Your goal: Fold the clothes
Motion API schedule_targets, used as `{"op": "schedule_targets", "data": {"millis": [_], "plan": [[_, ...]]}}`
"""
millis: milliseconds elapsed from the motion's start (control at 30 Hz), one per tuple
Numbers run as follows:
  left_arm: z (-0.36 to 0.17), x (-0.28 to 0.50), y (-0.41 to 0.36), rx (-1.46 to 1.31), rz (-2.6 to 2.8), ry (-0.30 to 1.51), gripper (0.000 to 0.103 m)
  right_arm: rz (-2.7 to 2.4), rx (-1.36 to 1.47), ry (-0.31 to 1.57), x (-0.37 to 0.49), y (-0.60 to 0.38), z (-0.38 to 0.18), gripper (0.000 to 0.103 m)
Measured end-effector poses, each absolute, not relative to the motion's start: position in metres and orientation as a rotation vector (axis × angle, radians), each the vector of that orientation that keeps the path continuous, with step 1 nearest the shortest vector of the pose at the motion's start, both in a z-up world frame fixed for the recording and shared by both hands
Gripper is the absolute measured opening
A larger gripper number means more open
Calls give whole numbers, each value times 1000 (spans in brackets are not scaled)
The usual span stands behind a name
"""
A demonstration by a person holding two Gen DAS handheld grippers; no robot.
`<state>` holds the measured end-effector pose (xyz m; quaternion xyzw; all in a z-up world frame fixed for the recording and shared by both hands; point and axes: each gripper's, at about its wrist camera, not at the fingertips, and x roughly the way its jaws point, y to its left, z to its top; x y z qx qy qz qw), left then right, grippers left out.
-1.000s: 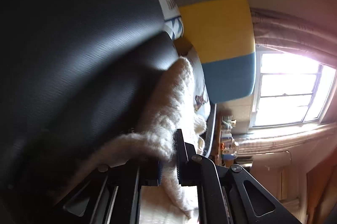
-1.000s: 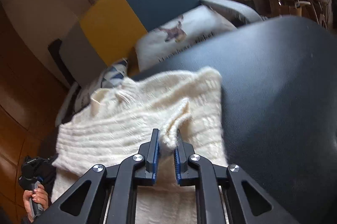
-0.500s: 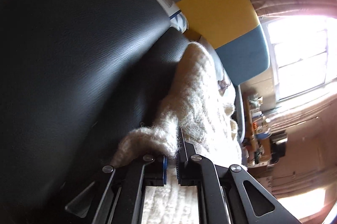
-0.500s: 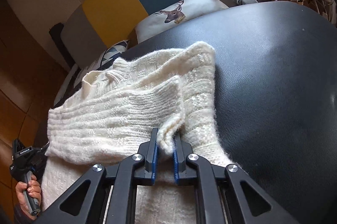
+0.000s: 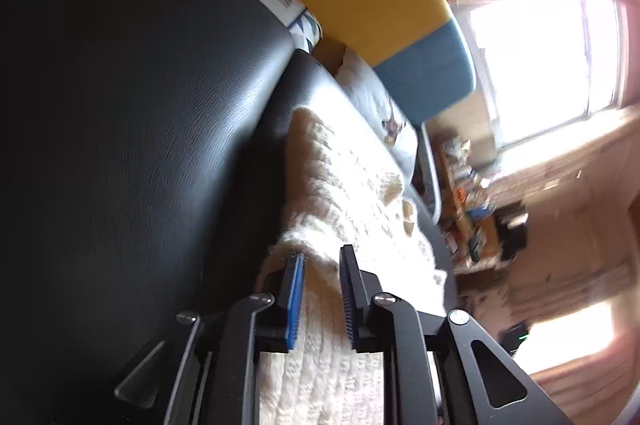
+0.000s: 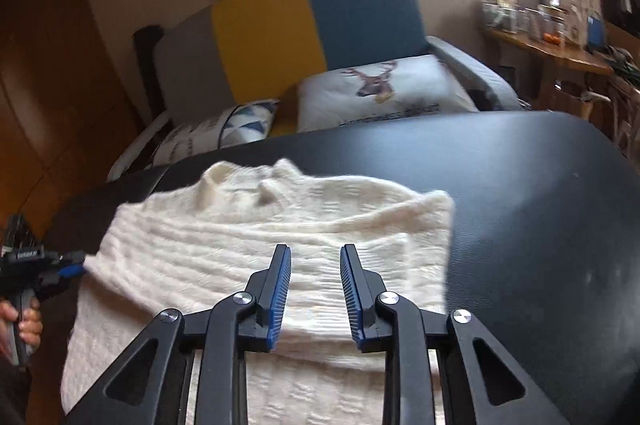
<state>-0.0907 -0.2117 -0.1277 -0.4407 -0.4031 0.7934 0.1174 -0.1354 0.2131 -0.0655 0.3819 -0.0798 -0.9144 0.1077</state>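
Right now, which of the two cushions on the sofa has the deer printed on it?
The white deer cushion, in front of the sofa's blue panel. The other cushion, further left by the grey section, shows blue triangles instead.

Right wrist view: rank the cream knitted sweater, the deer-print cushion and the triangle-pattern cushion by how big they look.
1. Cream knitted sweater, by far the largest, though it lies nearest the camera.
2. White deer-print cushion.
3. Blue triangle-pattern cushion, smallest as seen; the black table edge hides part of it, so its true size is unsure.
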Motion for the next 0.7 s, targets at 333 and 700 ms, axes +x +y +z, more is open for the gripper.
{"op": "schedule_targets", "data": {"millis": [333,700], "plan": [[-142,-63,-229,-1402,2425,-1161,42,-2474,1353,-97,-156,166,-114,26],[-148,-77,-206,-1231,2221,-1427,65,-1915,1447,-303,-281,48,-111,43]]}}
